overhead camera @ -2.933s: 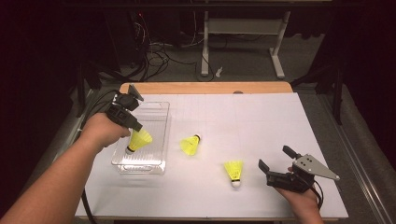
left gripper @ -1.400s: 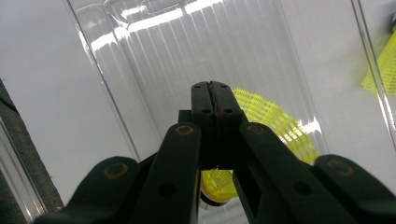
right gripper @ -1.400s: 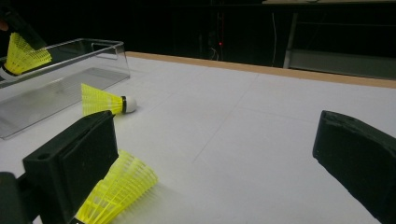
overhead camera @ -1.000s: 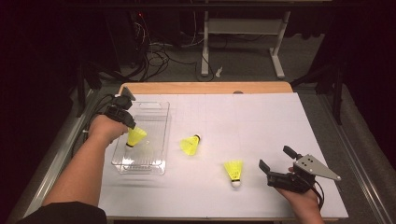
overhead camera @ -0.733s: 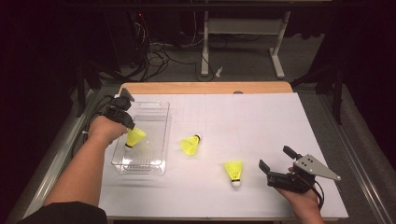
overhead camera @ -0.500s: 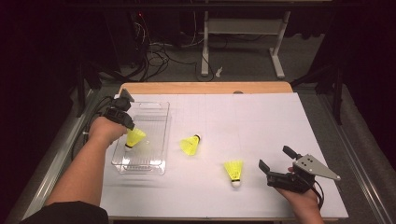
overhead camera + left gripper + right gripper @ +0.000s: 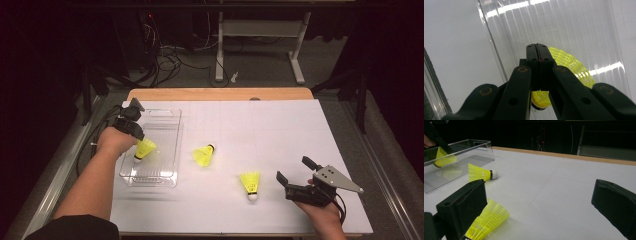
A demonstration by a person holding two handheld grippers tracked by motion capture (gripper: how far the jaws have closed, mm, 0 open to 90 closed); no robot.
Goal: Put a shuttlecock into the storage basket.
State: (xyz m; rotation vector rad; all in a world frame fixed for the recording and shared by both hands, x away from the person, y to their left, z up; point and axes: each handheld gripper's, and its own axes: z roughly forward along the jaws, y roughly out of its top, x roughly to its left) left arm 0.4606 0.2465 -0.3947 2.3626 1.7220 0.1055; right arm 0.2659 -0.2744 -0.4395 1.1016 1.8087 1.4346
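Three yellow shuttlecocks on the white counter [image 7: 280, 125], noted largest thing first. Clear plastic tray [image 7: 167, 150] sits near the counter's left edge, long side running front to back. Left tool [image 7: 136, 131] reaches into the tray's left part, jaws pressed together on the net skirt of the held shuttlecock [image 7: 144, 150]; cork end hangs below the tips, skirt fans out beyond them in the left gripper view [image 7: 571, 66]. Right tool [image 7: 296, 176] rests near the counter's front right corner, jaws spread, nothing between them. Front shuttlecock [image 7: 250, 184] lies just beside its left jaw. Middle shuttlecock [image 7: 204, 155] lies between tray and front one.
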